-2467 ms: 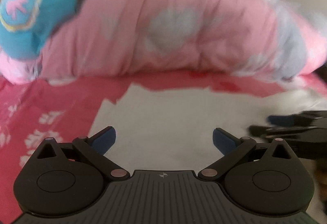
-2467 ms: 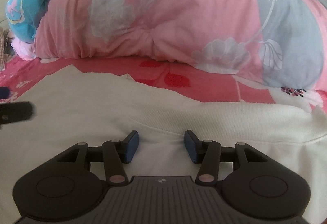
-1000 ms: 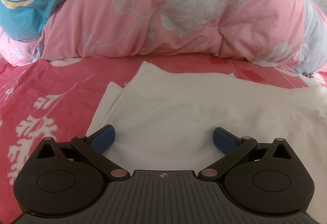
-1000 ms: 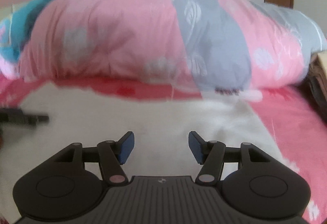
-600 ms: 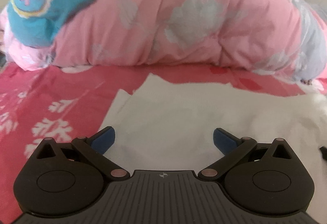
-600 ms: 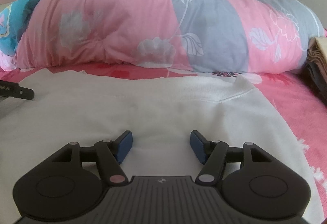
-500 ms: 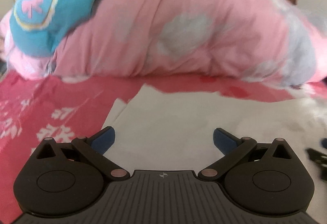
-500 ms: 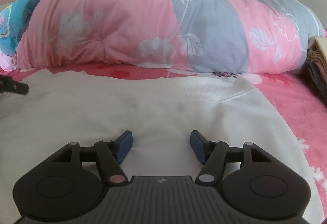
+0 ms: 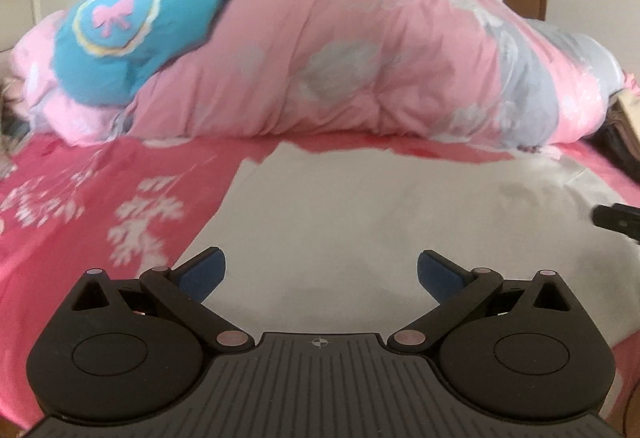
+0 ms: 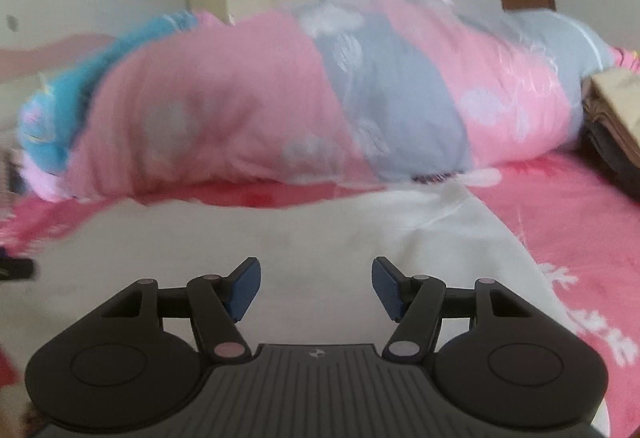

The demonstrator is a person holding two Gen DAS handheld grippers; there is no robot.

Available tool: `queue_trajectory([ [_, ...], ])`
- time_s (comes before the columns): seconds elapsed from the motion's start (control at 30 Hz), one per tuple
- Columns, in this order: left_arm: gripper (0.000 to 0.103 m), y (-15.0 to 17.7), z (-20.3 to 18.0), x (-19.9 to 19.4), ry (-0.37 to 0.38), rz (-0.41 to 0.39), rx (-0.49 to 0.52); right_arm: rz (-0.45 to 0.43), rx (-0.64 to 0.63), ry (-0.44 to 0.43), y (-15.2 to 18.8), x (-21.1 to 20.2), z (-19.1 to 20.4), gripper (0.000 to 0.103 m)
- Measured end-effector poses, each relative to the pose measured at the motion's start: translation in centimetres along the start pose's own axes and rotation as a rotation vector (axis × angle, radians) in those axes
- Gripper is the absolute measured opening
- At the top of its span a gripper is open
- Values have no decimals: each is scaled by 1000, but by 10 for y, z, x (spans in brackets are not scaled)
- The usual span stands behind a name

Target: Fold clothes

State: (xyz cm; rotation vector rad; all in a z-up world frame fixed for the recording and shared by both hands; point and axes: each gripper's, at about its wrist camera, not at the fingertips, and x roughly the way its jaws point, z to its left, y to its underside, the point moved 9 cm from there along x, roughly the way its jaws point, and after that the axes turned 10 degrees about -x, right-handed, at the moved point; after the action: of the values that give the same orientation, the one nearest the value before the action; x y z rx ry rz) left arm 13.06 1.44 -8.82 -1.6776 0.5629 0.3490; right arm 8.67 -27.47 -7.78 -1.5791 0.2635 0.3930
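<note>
White garment (image 9: 360,222) lies flat on the pink bed sheet (image 9: 80,206) before a rolled quilt (image 9: 360,78), left gripper (image 9: 318,274) jaws wide and empty, right gripper (image 10: 316,286) jaws closing on nothing.

Cream garment (image 9: 360,206) of soft matt knit cloth, spread on matt pink printed cotton sheet (image 9: 80,206), puffy quilted pink duvet (image 9: 320,78) behind the garment, slightly sheened, gripper bodies matt black plastic
</note>
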Motion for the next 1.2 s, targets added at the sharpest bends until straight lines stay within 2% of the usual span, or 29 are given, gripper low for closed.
queue_trajectory([
  [0.1, 103, 12, 11, 4, -38, -11, -38, -9, -45, -114, 16, -14, 41, 50],
  [0.23, 103, 18, 22, 5, -48, -38, -84, 17, -150, -125, 42, -21, 67, 38],
  [0.3, 103, 18, 24, 5, -50, -49, -69, 45, -134, -96, 50, -27, 53, 33],
  [0.37, 103, 18, 26, 5, -53, -52, -68, 74, -120, -42, 55, -37, 30, 33],
  [0.57, 103, 21, 29, 7, -60, -51, -79, 156, -38, 182, 68, -70, -54, 31],
  [0.63, 103, 22, 28, 8, -63, -48, -70, 163, -4, 220, 68, -76, -69, 29],
  [0.77, 103, 21, 29, 8, -62, -43, -72, 161, 50, 277, 64, -84, -84, 30],
  [0.87, 103, 21, 30, 7, -64, -42, -73, 138, 69, 228, 60, -82, -73, 30],
  [0.97, 103, 20, 31, 6, -65, -42, -74, 158, 62, 235, 61, -76, -77, 30],
  [1.13, 103, 10, 24, 6, -50, -70, -3, 188, 152, 328, 51, -80, -109, 32],
  [1.2, 103, 6, 19, 10, -35, -74, 6, 162, 144, 311, 38, -79, -106, 32],
])
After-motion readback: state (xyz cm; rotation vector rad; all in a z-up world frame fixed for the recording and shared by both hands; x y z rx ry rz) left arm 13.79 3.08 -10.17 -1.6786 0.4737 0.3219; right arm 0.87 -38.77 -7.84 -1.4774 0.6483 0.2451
